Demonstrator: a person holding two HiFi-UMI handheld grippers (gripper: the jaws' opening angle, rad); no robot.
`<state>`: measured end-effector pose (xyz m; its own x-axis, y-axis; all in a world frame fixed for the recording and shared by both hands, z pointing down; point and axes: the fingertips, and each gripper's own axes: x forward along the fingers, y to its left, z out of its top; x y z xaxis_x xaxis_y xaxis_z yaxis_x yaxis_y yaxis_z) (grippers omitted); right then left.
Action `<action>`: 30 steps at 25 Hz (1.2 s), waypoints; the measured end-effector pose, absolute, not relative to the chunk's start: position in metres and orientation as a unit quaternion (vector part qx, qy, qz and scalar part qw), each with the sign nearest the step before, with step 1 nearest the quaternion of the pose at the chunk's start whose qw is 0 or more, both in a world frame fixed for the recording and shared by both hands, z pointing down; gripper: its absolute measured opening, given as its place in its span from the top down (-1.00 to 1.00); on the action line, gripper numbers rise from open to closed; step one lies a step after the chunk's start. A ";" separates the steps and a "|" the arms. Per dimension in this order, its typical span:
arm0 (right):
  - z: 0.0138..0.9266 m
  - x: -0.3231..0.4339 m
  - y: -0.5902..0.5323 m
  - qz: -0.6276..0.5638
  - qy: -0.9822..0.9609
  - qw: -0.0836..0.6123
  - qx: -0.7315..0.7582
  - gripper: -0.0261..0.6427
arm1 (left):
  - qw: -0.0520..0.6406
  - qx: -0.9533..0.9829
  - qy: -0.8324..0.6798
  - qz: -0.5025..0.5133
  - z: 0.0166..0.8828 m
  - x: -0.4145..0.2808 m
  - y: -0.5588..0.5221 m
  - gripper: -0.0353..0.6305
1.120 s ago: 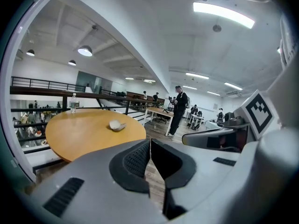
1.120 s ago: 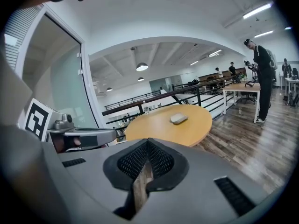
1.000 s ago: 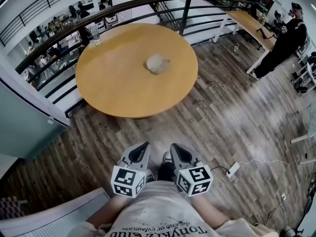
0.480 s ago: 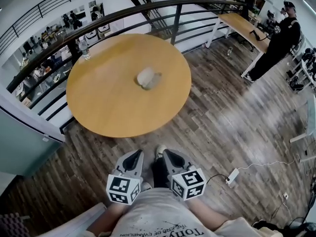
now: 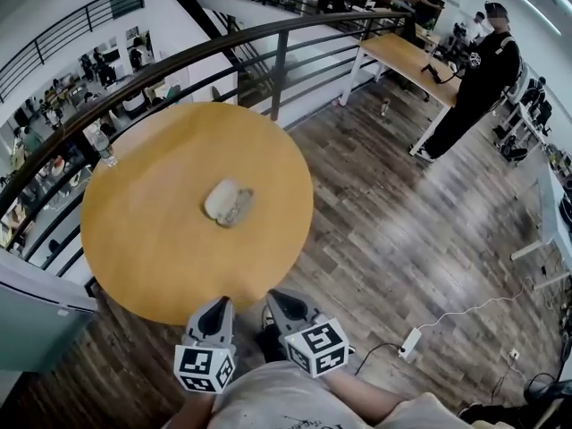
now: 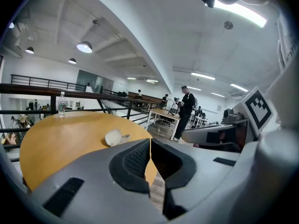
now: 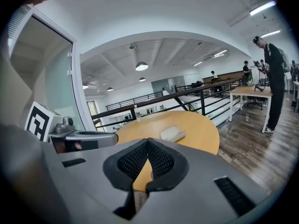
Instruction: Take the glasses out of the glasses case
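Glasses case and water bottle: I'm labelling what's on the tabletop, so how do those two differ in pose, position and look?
The glasses case lies flat and low, while the water bottle stands upright. The glasses case sits near the middle of the round table; the water bottle stands at its far edge. The glasses case is pale and opaque, and the water bottle looks clear. Both rest on the same table.

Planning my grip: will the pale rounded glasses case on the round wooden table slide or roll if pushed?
The pale rounded glasses case lies low and flat, so it probably slides, not rolls. The smooth round wooden table likely gives little friction.
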<state>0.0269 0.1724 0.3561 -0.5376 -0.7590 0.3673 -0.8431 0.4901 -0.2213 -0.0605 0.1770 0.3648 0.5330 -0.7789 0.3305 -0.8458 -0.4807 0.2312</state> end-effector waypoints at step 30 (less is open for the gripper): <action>0.381 0.065 -0.015 0.226 -0.871 0.126 0.418 0.86 | 0.204 0.825 -0.512 0.122 0.374 -0.029 0.001 0.81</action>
